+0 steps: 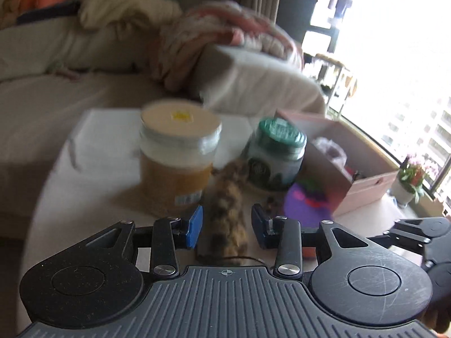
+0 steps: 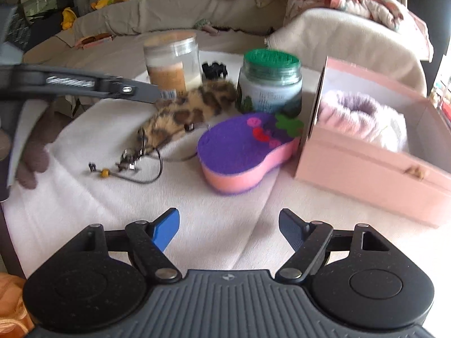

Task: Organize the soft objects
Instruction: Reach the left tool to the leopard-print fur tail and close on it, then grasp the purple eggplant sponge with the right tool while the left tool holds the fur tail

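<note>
Fluffy, seemingly elongated leopard-print charm

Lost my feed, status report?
Both jaws open. Left gripper straddles leopard plush, no squeeze seen. Right gripper empty, short of sponge. Jars crowd behind.

On the counter, the sponge lies between the furry keychain at nine o'clock and the box at three o'clock, two jars behind.

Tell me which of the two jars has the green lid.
The shorter jar beside the pink box; the taller jar has a pale beige lid.
</note>
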The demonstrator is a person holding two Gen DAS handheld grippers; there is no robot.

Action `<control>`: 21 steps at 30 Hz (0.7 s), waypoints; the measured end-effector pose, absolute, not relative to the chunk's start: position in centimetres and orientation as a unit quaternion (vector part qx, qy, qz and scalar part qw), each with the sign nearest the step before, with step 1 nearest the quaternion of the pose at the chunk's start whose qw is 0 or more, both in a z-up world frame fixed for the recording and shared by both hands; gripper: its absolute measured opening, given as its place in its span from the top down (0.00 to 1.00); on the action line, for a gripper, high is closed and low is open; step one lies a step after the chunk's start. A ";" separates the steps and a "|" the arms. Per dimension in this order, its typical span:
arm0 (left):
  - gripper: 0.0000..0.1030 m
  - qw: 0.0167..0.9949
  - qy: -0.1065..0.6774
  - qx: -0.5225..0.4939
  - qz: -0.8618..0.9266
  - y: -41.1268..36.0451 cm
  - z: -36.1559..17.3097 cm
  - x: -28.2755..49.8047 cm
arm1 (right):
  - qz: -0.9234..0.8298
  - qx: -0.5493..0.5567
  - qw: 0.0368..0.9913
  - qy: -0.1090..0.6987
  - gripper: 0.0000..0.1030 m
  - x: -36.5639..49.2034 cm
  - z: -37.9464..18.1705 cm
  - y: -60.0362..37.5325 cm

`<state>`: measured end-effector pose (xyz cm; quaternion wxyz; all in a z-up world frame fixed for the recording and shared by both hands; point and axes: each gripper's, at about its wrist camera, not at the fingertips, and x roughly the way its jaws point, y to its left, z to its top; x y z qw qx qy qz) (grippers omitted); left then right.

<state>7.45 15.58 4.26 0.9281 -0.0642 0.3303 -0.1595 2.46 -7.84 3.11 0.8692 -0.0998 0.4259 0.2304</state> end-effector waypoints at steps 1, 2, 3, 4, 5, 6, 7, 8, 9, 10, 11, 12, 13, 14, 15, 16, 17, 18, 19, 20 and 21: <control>0.59 0.925 0.339 -0.058 -0.163 15.2 3.8 7.7 | 0.230 -0.100 0.868 0.429 0.22 2.3 2.8 -7.8; 0.59 0.923 0.345 -0.050 -0.164 14.9 3.3 7.8 | 0.231 -0.103 0.870 0.423 0.19 2.0 2.7 -7.7; 0.59 0.922 0.350 -0.039 -0.160 14.4 2.8 7.9 | 0.227 -0.107 0.872 0.421 0.18 1.7 2.5 -7.6; 0.59 0.922 0.354 -0.027 -0.152 14.3 2.2 8.0 | 0.227 -0.111 0.873 0.417 0.17 1.5 2.4 -7.6; 0.59 0.922 0.359 -0.019 -0.143 14.2 1.8 8.1 | 0.225 -0.112 0.874 0.415 0.16 1.4 2.3 -7.6; 0.60 0.923 0.359 -0.019 -0.139 14.3 1.5 8.0 | 0.224 -0.110 0.875 0.414 0.15 1.3 2.3 -7.6; 0.60 0.924 0.354 -0.024 -0.142 14.5 1.4 7.9 | 0.224 -0.109 0.876 0.413 0.14 1.3 2.2 -7.6; 0.60 0.921 0.359 -0.030 -0.145 14.7 1.3 7.8 | 0.224 -0.109 0.877 0.412 0.12 1.2 2.2 -7.6; 0.60 0.922 0.358 -0.032 -0.148 14.8 1.2 7.7 | 0.224 -0.109 0.877 0.410 0.11 1.2 2.2 -7.5; 0.61 0.920 0.360 -0.034 -0.153 15.0 1.3 7.5 | 0.223 -0.108 0.878 0.409 0.09 1.2 2.1 -7.5; 0.65 0.918 0.361 -0.036 -0.160 15.2 1.3 7.4 | 0.223 -0.108 0.879 0.408 0.04 1.2 2.0 -7.5; 0.77 0.916 0.364 -0.040 -0.167 15.4 1.3 7.2 | 0.223 -0.108 0.878 0.408 0.02 1.1 1.8 -7.4; 0.77 0.913 0.368 -0.045 -0.172 15.7 1.3 6.9 | 0.222 -0.108 0.880 0.407 0.00 1.1 1.7 -7.3; 0.77 0.911 0.369 -0.052 -0.175 16.1 1.4 6.4 | 0.219 -0.106 0.883 0.402 0.00 0.9 1.6 -7.3; 0.77 0.910 0.371 -0.061 -0.176 16.6 1.4 6.0 | 0.217 -0.105 0.885 0.398 0.00 0.9 1.5 -7.3; 0.78 0.909 0.371 -0.070 -0.175 17.0 1.3 5.6 | 0.214 -0.103 0.888 0.394 0.00 0.7 1.4 -7.3; 0.78 0.911 0.369 -0.080 -0.165 17.8 1.3 5.1 | 0.211 -0.102 0.889 0.393 0.00 0.6 1.4 -7.3; 0.78 0.915 0.365 -0.087 -0.149 18.5 1.2 4.6 | 0.210 -0.101 0.889 0.394 0.00 0.6 1.4 -7.3; 0.79 0.920 0.359 -0.093 -0.126 19.3 1.3 4.3 | 0.210 -0.101 0.889 0.394 0.00 0.6 1.4 -7.4; 0.79 0.925 0.353 -0.097 -0.098 20.2 1.3 3.9 | 0.210 -0.100 0.889 0.395 0.00 0.6 1.4 -7.4; 0.79 0.929 0.348 -0.101 -0.072 21.1 1.4 3.6 | 0.209 -0.099 0.888 0.397 0.00 0.7 1.4 -7.4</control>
